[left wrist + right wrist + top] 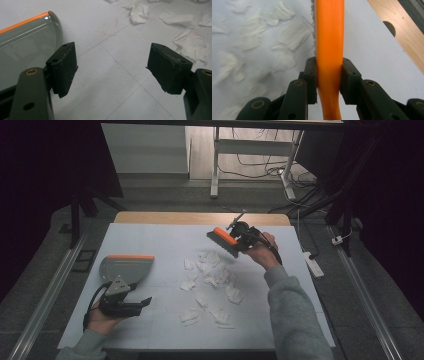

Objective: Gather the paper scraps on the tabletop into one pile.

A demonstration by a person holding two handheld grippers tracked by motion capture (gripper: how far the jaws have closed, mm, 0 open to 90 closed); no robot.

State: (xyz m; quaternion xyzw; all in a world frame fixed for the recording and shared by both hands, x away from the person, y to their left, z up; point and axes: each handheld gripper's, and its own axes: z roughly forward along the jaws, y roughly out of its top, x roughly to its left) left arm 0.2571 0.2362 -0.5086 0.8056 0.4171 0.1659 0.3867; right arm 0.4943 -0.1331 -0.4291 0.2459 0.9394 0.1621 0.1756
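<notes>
An orange-backed hand brush [223, 241] hangs above the far right of the white table [160, 240], just beyond the scraps, my right gripper [239, 240] shut on it. In the right gripper view its orange handle [329, 50] is pinched between the pads, with grey bristles on the left edge. Several torn white paper scraps [210, 280] lie scattered mid-table. A grey dustpan with an orange lip [126, 266] lies flat at the left. My left gripper [142, 302] rests near the front left, just in front of the dustpan [25, 42], jaws wide open with bare table between them.
A wooden strip [200, 218] borders the table's far edge. Beyond it stands a white desk frame [216, 165] with cables on the floor. A power strip [314, 265] lies on the floor at the right. Metal rails [45, 295] flank the table.
</notes>
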